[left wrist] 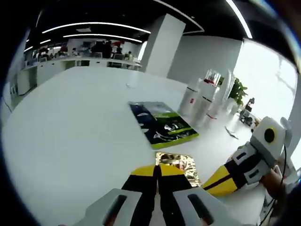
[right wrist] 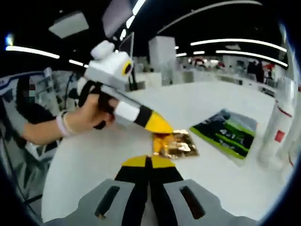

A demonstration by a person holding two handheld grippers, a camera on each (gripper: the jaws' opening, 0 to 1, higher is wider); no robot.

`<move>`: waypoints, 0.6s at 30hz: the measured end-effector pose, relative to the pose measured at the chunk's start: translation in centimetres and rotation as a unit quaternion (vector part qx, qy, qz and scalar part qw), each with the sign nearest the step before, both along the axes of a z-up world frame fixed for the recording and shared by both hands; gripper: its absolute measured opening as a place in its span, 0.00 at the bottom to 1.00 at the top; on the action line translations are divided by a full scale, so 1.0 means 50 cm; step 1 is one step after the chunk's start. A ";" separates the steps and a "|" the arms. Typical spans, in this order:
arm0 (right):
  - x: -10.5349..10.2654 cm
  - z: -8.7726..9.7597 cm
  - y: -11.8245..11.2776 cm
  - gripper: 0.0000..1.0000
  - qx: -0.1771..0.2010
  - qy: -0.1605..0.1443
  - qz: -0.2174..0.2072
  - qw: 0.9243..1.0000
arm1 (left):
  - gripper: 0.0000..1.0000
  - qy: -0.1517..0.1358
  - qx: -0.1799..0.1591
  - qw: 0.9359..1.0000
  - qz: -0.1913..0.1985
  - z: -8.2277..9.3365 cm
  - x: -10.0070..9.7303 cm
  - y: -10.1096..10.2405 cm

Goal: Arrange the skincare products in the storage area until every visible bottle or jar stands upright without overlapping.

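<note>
A cluster of tall white bottles (left wrist: 203,100) with red labels stands upright at the far right of the white table (left wrist: 80,127); one bottle (right wrist: 275,134) rises at the right edge of the right gripper view. A crinkled gold foil packet (left wrist: 181,164) lies flat just beyond my left gripper (left wrist: 157,168), whose yellow-tipped jaws are shut and hold nothing. My right gripper (right wrist: 149,161) is also shut and empty, just short of the gold packet (right wrist: 178,145). The right gripper (left wrist: 210,186) enters the left view from the right. The left gripper (right wrist: 163,128), held by a hand (right wrist: 91,113), points its tip at the packet's edge.
A flat green and black packet (left wrist: 162,123) lies between the gold packet and the bottles, seen too as the packet (right wrist: 228,131). A potted plant (left wrist: 237,90) stands behind the bottles. Desks and people are far off behind the table.
</note>
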State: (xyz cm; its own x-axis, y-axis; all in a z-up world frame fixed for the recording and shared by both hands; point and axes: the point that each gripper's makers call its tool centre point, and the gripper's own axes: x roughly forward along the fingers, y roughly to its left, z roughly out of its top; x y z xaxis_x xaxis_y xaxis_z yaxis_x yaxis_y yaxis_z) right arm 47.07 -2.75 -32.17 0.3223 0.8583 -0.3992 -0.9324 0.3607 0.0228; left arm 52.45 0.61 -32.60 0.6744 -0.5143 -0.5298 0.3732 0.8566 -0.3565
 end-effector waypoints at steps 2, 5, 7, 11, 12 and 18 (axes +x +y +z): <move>0.003 0.000 0.000 0.00 0.000 -0.005 -0.002 1.000 | 0.01 0.002 0.003 1.000 0.000 0.000 -0.004 -0.003; 0.006 -0.001 -0.001 0.00 0.001 -0.005 -0.008 1.000 | 0.00 0.004 0.010 1.000 0.001 0.001 -0.014 -0.003; 0.011 0.000 -0.005 0.00 0.001 -0.006 -0.016 1.000 | 0.00 0.004 0.015 1.000 0.002 0.000 -0.018 0.000; 0.013 0.001 -0.011 0.00 0.001 -0.005 -0.025 1.000 | 0.00 0.007 0.015 1.000 0.001 0.001 -0.018 0.002; 0.014 0.002 -0.012 0.00 0.001 -0.005 -0.026 1.000 | 0.00 0.007 0.014 1.000 0.001 0.001 -0.018 0.002; 0.017 0.007 -0.020 0.00 0.006 -0.002 -0.035 0.999 | 0.00 0.008 0.014 1.000 0.001 0.003 -0.020 0.003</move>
